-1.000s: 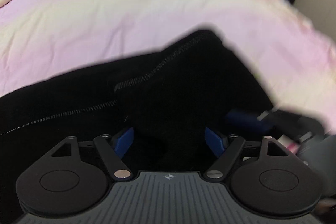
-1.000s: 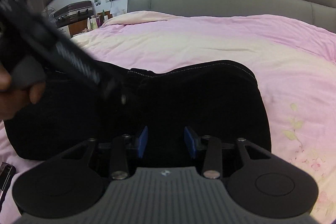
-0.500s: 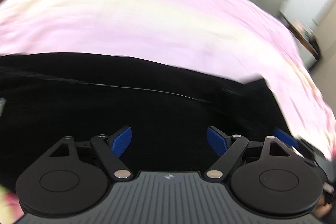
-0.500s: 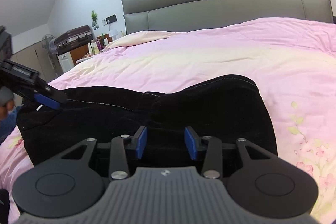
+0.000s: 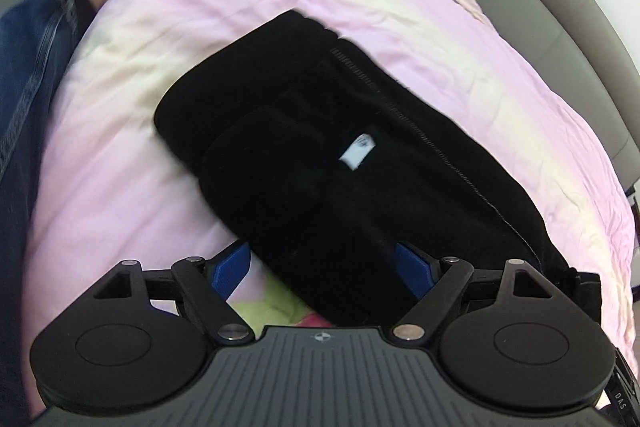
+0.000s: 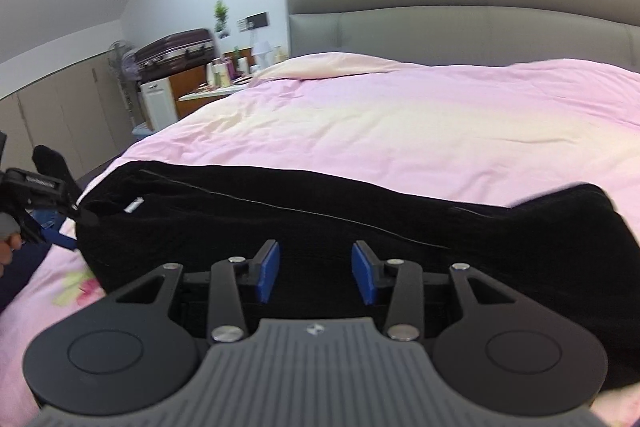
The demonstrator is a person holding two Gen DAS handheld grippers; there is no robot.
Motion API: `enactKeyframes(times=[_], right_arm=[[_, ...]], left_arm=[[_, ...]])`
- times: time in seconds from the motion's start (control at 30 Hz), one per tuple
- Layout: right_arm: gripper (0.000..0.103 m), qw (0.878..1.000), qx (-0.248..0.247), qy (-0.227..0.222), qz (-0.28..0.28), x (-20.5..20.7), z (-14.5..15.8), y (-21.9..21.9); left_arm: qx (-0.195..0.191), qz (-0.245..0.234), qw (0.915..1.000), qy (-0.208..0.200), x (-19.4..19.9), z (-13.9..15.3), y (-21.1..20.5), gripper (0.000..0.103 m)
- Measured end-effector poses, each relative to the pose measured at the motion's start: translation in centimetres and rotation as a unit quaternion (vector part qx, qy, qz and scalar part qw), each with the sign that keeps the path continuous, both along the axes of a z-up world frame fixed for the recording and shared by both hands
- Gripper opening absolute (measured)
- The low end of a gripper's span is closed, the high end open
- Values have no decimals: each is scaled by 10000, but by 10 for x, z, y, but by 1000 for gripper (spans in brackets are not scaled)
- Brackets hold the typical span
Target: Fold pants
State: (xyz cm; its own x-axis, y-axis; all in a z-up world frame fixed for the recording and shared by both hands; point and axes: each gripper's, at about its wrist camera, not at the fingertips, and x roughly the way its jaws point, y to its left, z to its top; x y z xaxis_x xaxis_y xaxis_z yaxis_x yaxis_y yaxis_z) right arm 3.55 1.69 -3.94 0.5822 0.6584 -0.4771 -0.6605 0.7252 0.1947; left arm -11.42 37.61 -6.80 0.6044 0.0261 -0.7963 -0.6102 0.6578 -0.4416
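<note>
Black pants (image 5: 340,163) lie lengthwise on pink bedcover (image 5: 200,7), white label (image 5: 359,151) facing up. Left tool (image 5: 324,267) spread wide, empty, straddling pants' edge. Right tool (image 6: 316,269) parted, empty, over the fabric. Grey headboard (image 6: 460,15), suitcase (image 6: 174,53) behind.

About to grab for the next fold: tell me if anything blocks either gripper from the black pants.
Nothing visible does. The black pants lie on the pink bedcover, directly ahead of the open left gripper and right gripper.
</note>
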Motion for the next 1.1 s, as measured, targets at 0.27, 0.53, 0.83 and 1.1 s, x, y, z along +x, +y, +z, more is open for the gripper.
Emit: enactKeyframes(times=[0.27,0.53,0.83,1.1], right_arm=[[45,9929,-765,-34,912,-4,9,131],[47,9571,-2113,218,1970,4,-43,237],[48,9403,-2441,434,2333,19,-55,240],[49,9559,-2022,714,2006,21,-58,221]], left_arm=[[-418,-16,9990,-163,-11,-18,11,96],[-657,343,9969,-253,2,-31,15,96],[-780,603,9946,-314,4,-42,15,97],[-1286,1500,9754,-975,-18,-53,31,96]])
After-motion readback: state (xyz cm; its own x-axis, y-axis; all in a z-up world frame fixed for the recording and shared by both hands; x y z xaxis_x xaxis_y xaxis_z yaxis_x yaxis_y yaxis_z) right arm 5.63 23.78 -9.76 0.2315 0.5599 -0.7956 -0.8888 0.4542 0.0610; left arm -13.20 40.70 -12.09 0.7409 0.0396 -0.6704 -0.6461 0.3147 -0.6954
